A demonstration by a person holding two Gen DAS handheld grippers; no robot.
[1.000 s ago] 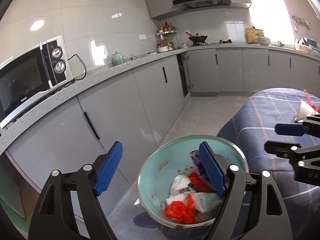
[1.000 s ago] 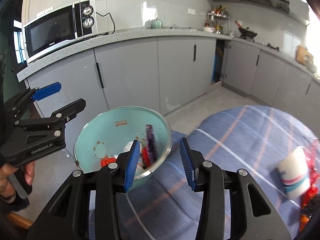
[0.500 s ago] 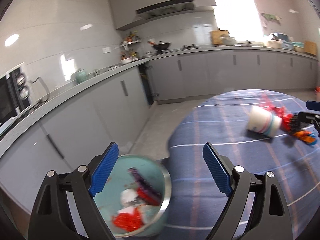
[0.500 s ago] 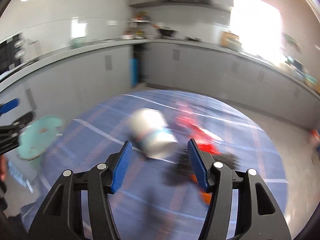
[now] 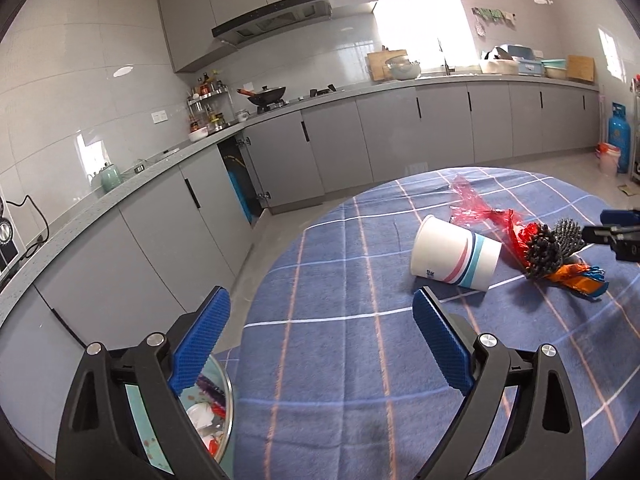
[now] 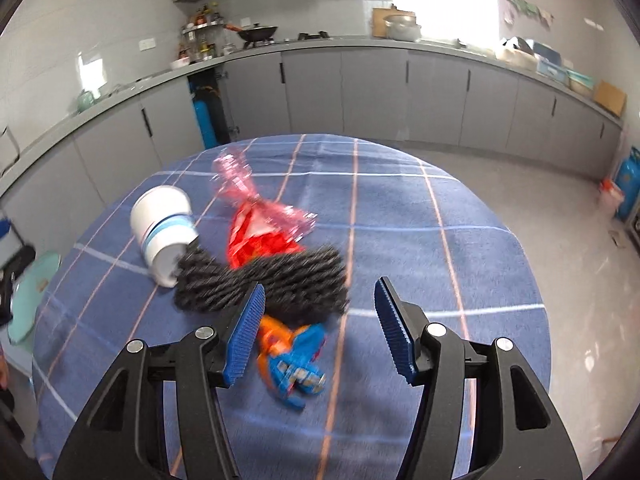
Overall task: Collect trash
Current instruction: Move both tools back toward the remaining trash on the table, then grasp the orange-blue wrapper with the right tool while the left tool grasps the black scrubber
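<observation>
1. I am in a grey kitchen, over a round worktop [image 5: 360,380] under a blue checked cloth, with grey cabinets [image 5: 340,148] along two walls.
2. My left tool [image 5: 320,340] is widening its jaws with nothing between them; only cloth lies under the gap.
3. My right tool [image 6: 318,324] stands part open and empty above the trash pile, its left finger just over the orange-and-blue wrapper [image 6: 294,356].
4. I count four loose pieces of trash on the worktop: one white paper cup [image 5: 454,254] on its side, one red crinkled wrapper [image 6: 260,236], one dark knobbly bundle [image 6: 264,284], and that one orange-and-blue wrapper, all clustered and touching.
5. One teal bowl [image 5: 218,412], already holding scraps, sits low at the worktop's edge below my left tool.
6. Farther off: one black wok [image 5: 266,94] on the stove and one blue gas cylinder [image 5: 618,136] on the floor.
</observation>
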